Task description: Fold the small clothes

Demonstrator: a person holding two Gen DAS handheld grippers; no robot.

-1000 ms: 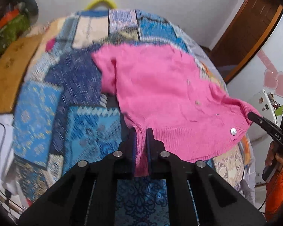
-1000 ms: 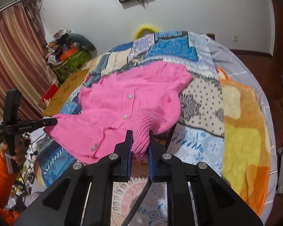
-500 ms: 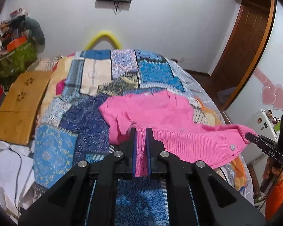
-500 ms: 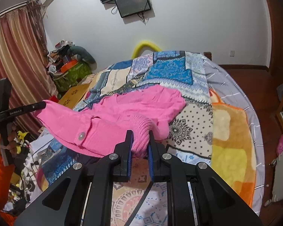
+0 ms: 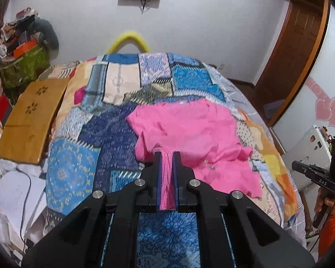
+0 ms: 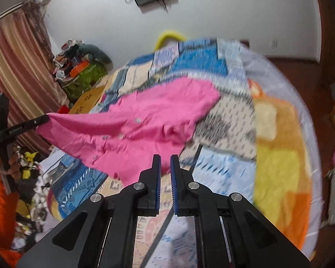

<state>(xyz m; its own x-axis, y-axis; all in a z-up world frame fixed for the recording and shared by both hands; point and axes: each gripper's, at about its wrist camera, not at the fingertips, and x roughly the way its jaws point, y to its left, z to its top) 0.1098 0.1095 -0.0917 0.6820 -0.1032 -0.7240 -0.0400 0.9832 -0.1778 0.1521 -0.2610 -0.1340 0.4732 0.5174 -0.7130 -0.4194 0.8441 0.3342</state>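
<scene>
While the pink cardigan (image 5: 189,129) sprawls across the patchwork bedspread (image 5: 73,167) in the middle of the frame, one ribbed edge rises into the left gripper (image 5: 166,156), whose jaws are clamped on it. In the right wrist view, motion-blurred, the right gripper (image 6: 165,158) hangs just below the garment, jaws apart and apparently holding nothing.

1. The pink cardigan (image 5: 189,131) covers the middle of the bed (image 5: 73,163), one corner pinched in the left claw (image 5: 166,158).
2. Bare quilt lies open at the left and lower centre of the left view.
3. In the right view, the right claw (image 6: 165,160) stands parted, with nothing in its gap.
4. Orange blanket (image 6: 279,156) at right lies unobstructed.
</scene>
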